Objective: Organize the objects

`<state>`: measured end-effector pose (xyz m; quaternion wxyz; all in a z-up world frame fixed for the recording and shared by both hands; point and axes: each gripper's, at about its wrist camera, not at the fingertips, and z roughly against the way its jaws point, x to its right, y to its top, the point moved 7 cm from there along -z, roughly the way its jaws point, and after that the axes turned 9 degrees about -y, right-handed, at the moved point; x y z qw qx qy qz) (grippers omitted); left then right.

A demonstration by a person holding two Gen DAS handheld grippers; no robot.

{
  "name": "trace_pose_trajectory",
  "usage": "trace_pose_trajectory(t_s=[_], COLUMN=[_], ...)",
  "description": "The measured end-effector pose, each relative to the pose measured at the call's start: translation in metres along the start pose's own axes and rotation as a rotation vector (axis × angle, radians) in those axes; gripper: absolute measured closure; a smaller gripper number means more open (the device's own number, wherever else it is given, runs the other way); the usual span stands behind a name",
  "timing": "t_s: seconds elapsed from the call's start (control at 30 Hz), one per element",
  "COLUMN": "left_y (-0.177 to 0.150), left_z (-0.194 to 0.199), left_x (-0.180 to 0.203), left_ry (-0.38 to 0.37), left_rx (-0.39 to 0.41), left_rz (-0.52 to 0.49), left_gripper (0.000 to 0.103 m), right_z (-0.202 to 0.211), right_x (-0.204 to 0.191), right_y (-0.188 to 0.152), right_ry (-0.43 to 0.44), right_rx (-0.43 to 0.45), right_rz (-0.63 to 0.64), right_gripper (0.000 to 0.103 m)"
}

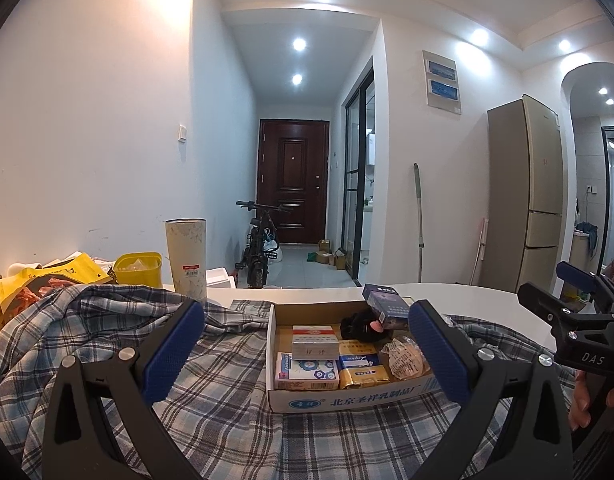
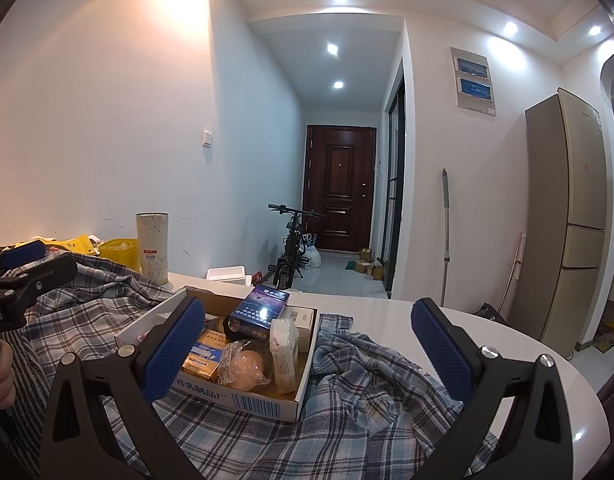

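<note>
Left wrist view: left gripper (image 1: 305,342) jaws spread wide, empty, above the plaid shirt (image 1: 211,420); cardboard box (image 1: 349,396) of small packets sits on the shirt between the fingers; beige canister (image 1: 186,254) stands behind. Right wrist view: right gripper (image 2: 307,344) also spread, empty; box (image 2: 263,402) lies near its left finger (image 2: 173,350); blue pack (image 2: 259,312) on top.
</note>
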<state>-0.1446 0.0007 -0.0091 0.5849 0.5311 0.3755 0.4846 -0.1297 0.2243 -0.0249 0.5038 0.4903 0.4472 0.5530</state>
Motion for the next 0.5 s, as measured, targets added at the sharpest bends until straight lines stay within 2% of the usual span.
trace_pose_trajectory(t_s=[0.5], left_y=[0.0004], left_z=[0.0017], left_x=[-0.0004], left_ry=[0.001], left_rx=[0.005], left_rz=[-0.002], left_gripper=[0.000], right_z=[0.0012], right_x=[-0.0018], right_y=[-0.0004], right_ry=[0.003], right_rx=[0.002], right_rz=[0.000], right_gripper=[0.000])
